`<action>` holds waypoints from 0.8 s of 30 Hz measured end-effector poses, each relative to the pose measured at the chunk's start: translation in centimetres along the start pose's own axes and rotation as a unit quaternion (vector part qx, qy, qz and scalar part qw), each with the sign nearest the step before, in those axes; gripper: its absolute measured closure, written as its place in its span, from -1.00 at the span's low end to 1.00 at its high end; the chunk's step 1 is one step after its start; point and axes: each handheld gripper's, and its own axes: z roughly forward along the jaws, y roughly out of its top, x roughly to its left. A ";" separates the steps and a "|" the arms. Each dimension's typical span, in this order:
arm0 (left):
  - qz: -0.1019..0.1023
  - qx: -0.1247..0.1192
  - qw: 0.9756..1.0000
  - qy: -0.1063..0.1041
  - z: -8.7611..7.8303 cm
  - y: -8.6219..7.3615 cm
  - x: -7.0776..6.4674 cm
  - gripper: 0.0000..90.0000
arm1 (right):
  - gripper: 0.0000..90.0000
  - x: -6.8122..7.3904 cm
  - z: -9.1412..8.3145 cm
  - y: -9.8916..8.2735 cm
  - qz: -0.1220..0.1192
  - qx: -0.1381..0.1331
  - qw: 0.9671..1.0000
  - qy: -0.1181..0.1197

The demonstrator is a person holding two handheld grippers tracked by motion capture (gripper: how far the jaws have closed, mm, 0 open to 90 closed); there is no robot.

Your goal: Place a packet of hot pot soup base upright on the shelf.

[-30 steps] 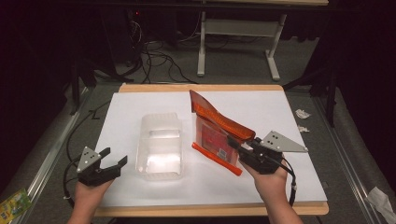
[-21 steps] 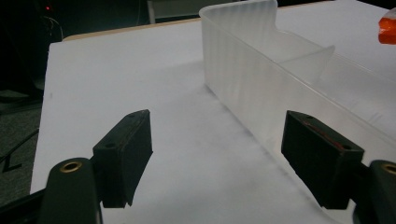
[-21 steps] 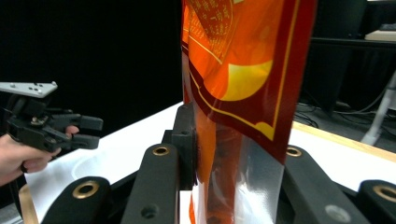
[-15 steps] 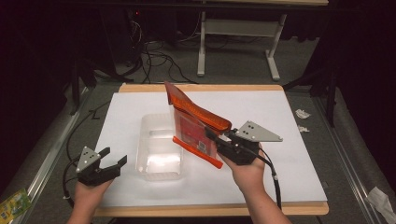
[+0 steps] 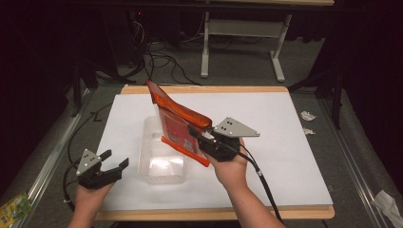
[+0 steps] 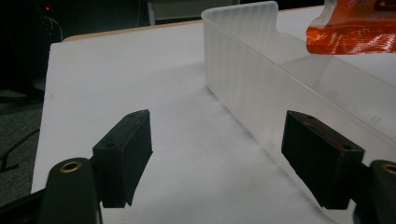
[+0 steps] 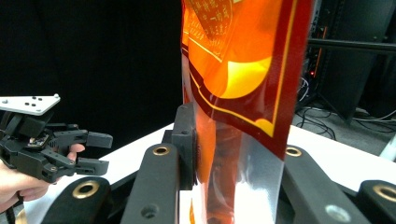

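Note:
An orange foil bag (image 5: 178, 118) with a clear lower panel hangs tilted over the clear plastic container (image 5: 161, 166) on the white table top. My right gripper (image 5: 195, 135) is shut on the bag's lower right edge. In the right gripper view the bag (image 7: 243, 70) stands upright between the jaws of my right gripper (image 7: 233, 154), one pad pressed on it. My left gripper (image 5: 115, 158) rests at the table's front left, open and holding nothing. Between the spread jaws of the left gripper (image 6: 219, 158) lies bare table, with the container's wall (image 6: 261, 70) at the right and the bag's bottom (image 6: 355, 28) above it.
The white table top (image 5: 285, 133) stretches wide to the right of the container. Crumpled paper scraps (image 5: 308, 116) lie on the grey floor mat at the right. A green packet (image 5: 12, 209) lies at the lower left. Cables and a desk frame (image 5: 237, 42) are beyond the far edge.
My right gripper has carried the bag leftward, from beside the container to over its right half. The left gripper has stayed where it was.

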 end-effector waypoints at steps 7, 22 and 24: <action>0.002 -0.002 1.000 -0.001 0.0 0.0 0.1 -0.44 | 0.62 0.6 1.3 0.0 0.004 0.001 1.000 0.005; 0.001 -0.007 1.000 0.000 -0.1 0.0 0.3 -0.44 | 0.62 2.1 3.8 -0.5 0.004 0.008 1.000 0.010; 0.000 -0.008 1.000 0.000 -0.1 0.1 0.3 -0.44 | 0.62 2.2 4.1 -0.7 0.005 0.012 1.000 0.007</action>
